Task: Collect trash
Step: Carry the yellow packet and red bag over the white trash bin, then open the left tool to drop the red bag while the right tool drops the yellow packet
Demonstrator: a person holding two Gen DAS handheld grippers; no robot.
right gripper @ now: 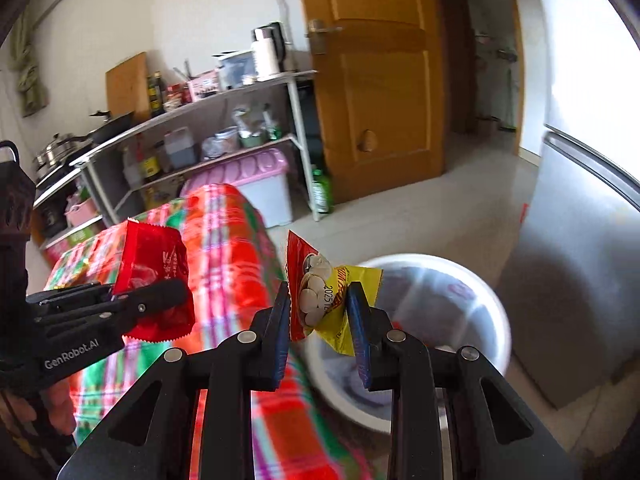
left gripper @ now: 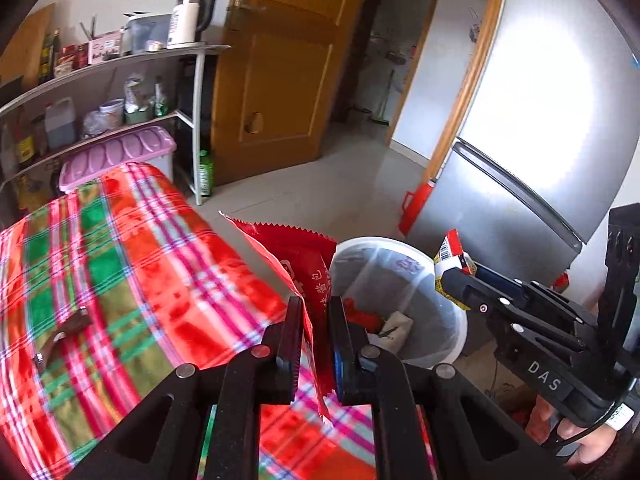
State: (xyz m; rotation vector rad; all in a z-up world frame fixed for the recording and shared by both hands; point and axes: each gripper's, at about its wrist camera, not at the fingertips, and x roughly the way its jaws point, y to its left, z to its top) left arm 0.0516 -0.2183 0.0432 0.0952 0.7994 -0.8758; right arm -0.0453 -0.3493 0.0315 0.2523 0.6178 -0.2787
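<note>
Left gripper (left gripper: 316,320) clamped the red wrapper (left gripper: 296,256) — right gripper (right gripper: 318,312) clamped the yellow-red packet (right gripper: 332,300), both beside the white bin's rim (left gripper: 384,242).

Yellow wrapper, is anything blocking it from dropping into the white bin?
Nothing visible does. The right gripper holds the yellow wrapper near the white bin, whose mouth is open. The left gripper holds its red wrapper off to the side.

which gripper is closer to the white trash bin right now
Right. The right gripper holds the red and yellow wrapper at the white trash bin rim. The left gripper, with the red packet, sits over the tablecloth beside it.
</note>
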